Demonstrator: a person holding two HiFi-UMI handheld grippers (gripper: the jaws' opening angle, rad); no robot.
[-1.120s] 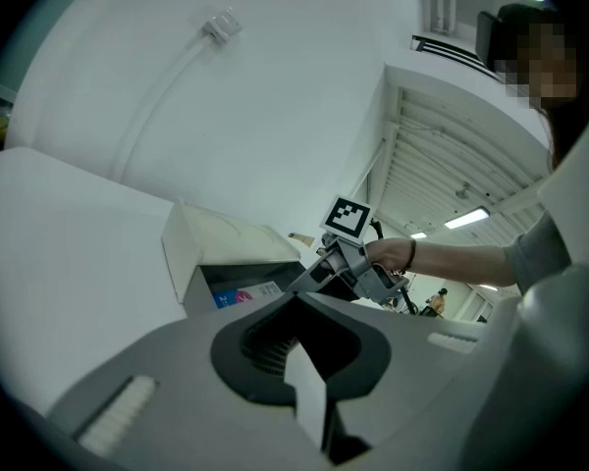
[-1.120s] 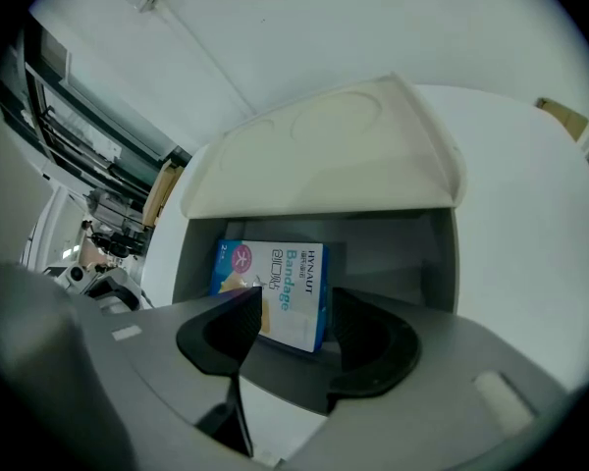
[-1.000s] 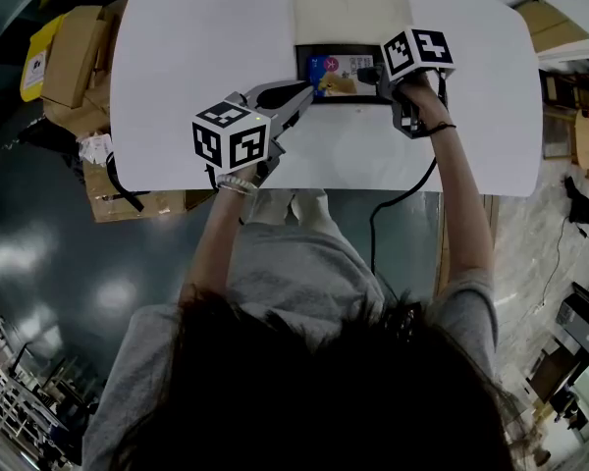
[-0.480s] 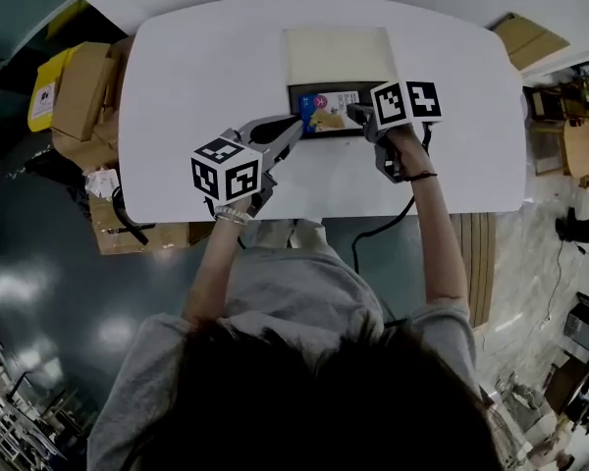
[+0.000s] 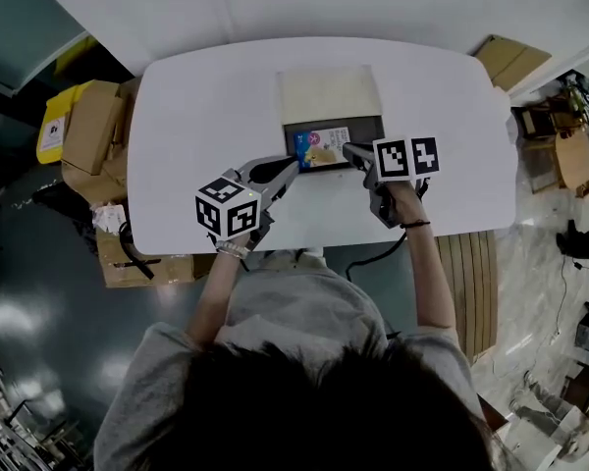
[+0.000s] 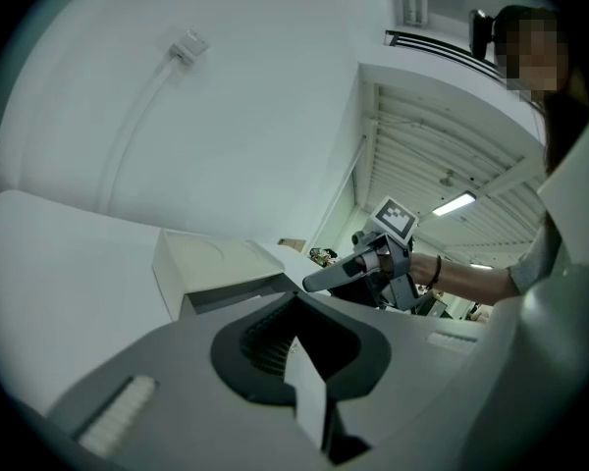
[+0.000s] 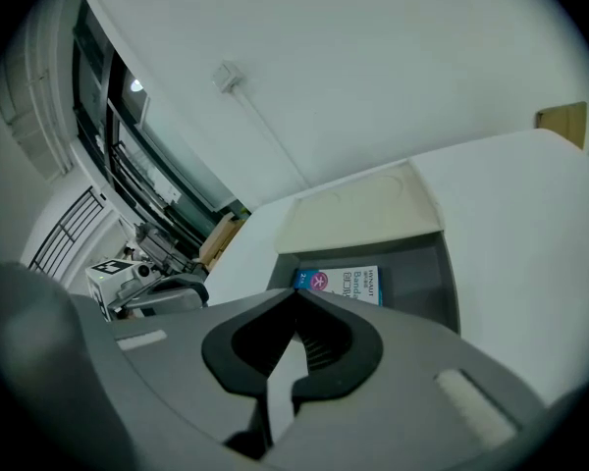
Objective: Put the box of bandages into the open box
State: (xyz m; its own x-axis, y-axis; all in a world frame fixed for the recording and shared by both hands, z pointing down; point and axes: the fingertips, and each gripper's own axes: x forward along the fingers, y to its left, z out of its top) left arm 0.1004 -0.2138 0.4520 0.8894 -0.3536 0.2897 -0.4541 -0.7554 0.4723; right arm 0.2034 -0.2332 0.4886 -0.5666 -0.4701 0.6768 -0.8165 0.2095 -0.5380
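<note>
bandage box (image 5: 319, 150) in open box (image 5: 369, 129), just beyond empty, just-closed right gripper (image 5: 348, 150)

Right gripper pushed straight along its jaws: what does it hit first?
Probably the box of bandages lying in the open box; the right gripper, jaws just closed empty, aims at its near edge, though depth is unclear.

The right tool (image 5: 348, 148) has drawn back from the box of bandages (image 5: 321, 148), its jaws just closed empty.
</note>
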